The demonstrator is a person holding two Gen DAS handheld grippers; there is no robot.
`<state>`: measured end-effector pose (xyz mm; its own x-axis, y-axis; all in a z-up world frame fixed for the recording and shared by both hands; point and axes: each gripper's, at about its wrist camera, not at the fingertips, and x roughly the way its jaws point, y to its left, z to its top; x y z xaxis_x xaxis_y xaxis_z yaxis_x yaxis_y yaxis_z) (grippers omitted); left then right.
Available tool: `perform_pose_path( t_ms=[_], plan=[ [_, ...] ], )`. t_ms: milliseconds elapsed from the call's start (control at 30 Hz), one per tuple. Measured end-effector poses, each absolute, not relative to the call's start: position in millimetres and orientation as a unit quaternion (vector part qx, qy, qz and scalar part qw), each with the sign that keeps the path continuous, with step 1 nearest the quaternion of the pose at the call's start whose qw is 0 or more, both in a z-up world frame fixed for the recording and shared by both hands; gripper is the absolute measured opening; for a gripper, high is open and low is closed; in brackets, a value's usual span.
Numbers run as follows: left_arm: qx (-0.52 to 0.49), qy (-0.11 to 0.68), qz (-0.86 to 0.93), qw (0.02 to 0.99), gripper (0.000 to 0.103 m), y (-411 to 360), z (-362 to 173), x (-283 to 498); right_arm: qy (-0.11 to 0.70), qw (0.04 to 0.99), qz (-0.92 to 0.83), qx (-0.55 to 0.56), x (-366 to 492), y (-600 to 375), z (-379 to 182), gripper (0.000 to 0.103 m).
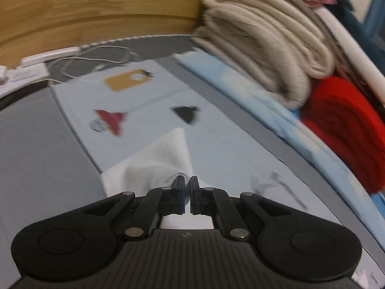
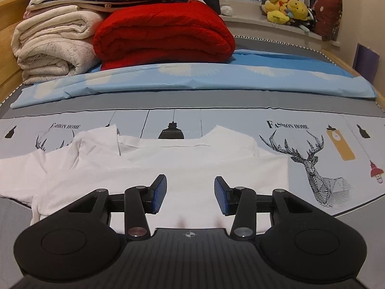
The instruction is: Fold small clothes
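Note:
A white garment lies spread on the printed bed sheet, with a sleeve folded over at its left. My right gripper hovers over the garment's middle, open, with nothing between its blue pads. In the blurred left wrist view, my left gripper is shut, and a corner of the white garment is bunched at its fingertips and pulled up into a taut peak off the sheet.
Folded blankets are stacked at the head of the bed: beige ones and a red one on a light blue sheet. A wooden bed frame, white cables and plush toys border the bed.

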<state>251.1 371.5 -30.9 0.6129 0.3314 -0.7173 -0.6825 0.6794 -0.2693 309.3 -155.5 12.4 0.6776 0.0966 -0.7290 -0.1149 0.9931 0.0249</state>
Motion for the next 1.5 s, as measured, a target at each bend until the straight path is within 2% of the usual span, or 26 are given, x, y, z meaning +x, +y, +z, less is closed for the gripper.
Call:
perform_pose_path(
  t_ms=[133, 233, 433, 767, 867, 933, 967, 1500],
  plan=[
    [-0.253, 0.329, 0.254, 0.874, 0.003, 322, -26, 257, 0.396, 0.916, 0.059, -0.006, 295, -160, 16, 0.029],
    [-0.251, 0.333, 0.232, 0.879, 0.003, 295, -28, 256, 0.392, 0.918, 0.055, 0.003, 285, -165, 18, 0.025],
    [-0.23, 0.339, 0.21, 0.888, 0.003, 257, -35, 248, 0.397, 0.916, 0.046, 0.021, 267, -173, 12, 0.024],
    [-0.223, 0.342, 0.202, 0.89, 0.003, 242, -37, 247, 0.389, 0.919, 0.059, 0.007, 255, -164, 6, 0.024],
    [-0.235, 0.353, 0.206, 0.882, 0.003, 246, -44, 253, 0.391, 0.918, 0.06, 0.008, 259, -164, 3, 0.024],
    [-0.24, 0.357, 0.208, 0.878, 0.003, 247, -47, 259, 0.395, 0.917, 0.061, 0.014, 264, -166, 1, 0.017],
    [-0.241, 0.358, 0.208, 0.878, 0.003, 247, -47, 262, 0.397, 0.916, 0.061, 0.015, 266, -166, -1, 0.017],
    [-0.252, 0.353, 0.169, 0.885, 0.003, 219, -46, 305, 0.411, 0.91, 0.052, 0.028, 305, -172, -14, 0.015]
  ],
)
